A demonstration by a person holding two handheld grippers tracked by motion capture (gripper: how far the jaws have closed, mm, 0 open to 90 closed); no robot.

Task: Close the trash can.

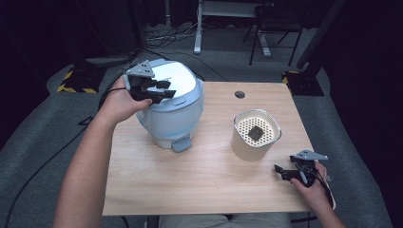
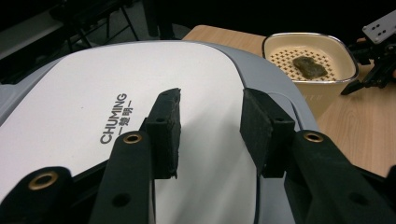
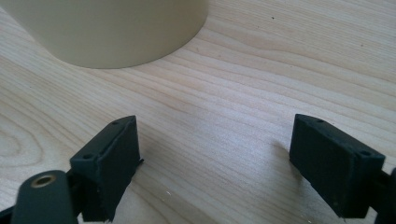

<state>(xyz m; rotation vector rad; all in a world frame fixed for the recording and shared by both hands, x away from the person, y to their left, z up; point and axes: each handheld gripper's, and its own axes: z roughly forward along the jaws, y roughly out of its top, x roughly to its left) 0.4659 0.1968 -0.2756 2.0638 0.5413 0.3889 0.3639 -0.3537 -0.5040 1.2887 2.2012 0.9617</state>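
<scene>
Left gripper (image 1: 159, 90) is hovering jaws apart over the rice cooker (image 1: 172, 102) lid, gripping nothing. Right gripper (image 1: 291, 173) is resting low on the table (image 1: 199, 175), jaws wide, beside the cream steamer basket (image 1: 255, 135). Risk: pads are likely slipping on that smooth lid, missing the latch button (image 1: 178, 100)

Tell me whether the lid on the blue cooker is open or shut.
Shut. The cooker's white lid lies flat on the body with no gap visible, and the left gripper hovers open above it.

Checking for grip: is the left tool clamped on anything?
No: the left tool hangs open above the cooker's white lid, gripping nothing.
</scene>
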